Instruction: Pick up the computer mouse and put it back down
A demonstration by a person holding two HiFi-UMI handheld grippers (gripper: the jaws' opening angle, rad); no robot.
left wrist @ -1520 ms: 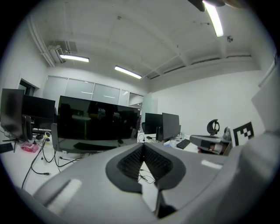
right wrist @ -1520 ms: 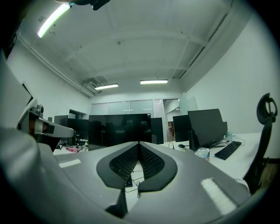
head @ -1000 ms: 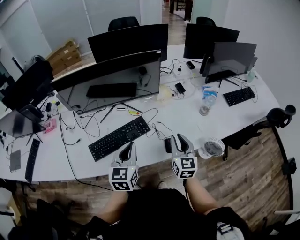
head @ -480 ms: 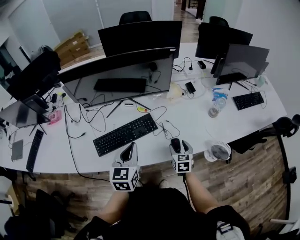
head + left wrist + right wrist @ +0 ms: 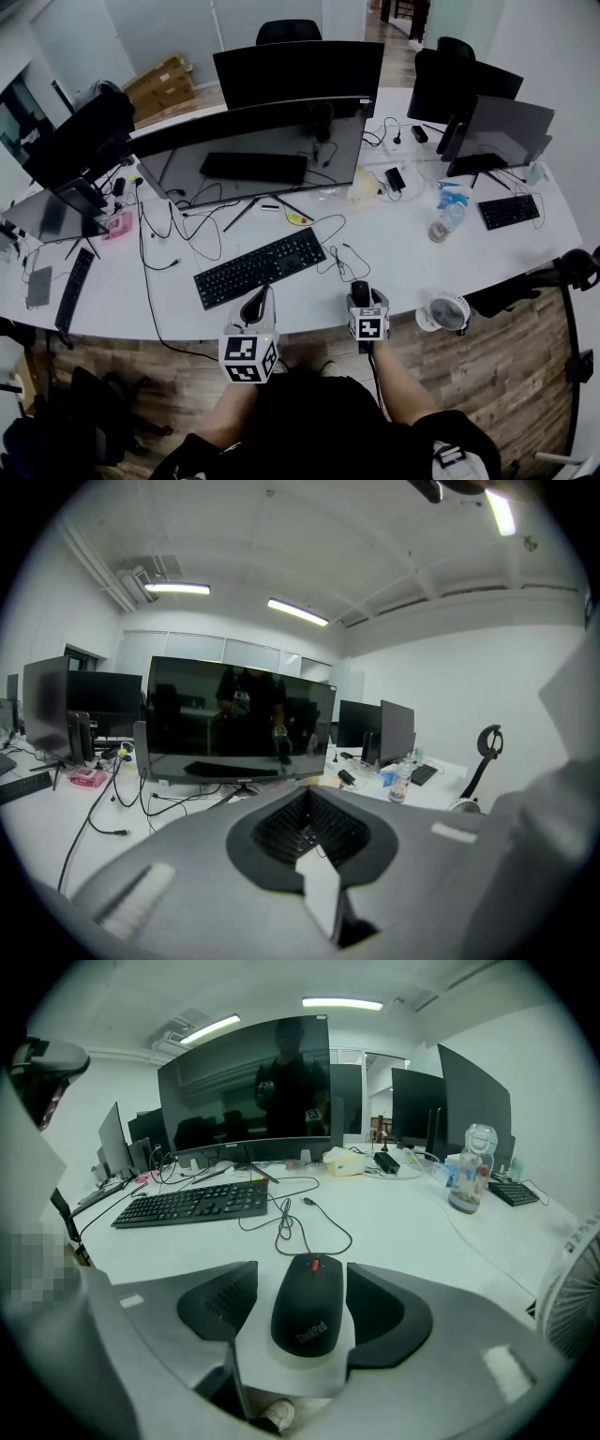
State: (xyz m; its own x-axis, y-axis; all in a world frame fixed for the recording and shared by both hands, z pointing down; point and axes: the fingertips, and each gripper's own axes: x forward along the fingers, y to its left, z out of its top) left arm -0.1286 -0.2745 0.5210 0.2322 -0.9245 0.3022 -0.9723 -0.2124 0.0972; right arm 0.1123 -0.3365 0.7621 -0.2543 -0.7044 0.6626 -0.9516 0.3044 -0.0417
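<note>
One black computer mouse (image 5: 309,1307), smooth and rounded with a red scroll wheel, lies on the white desk (image 5: 403,258) close to its curved front edge, between the jaws of the right gripper (image 5: 360,294). Those jaws have just been opening and now stand wide, their ribbed black pads clear of the mouse's sides and gripping nothing. The mouse's thin cable (image 5: 298,1215) loops away over bare desk top towards the flat black keyboard (image 5: 261,267), which lies further in and to the left. To the right, near the same edge, a small white fan (image 5: 447,311) with a wire grille stands apart from the mouse, with bare surface between them. The left gripper (image 5: 253,306) hangs at the front edge left of the mouse, its jaws closed together and empty. Wood-patterned floor (image 5: 511,366) shows beyond the edge.
</note>
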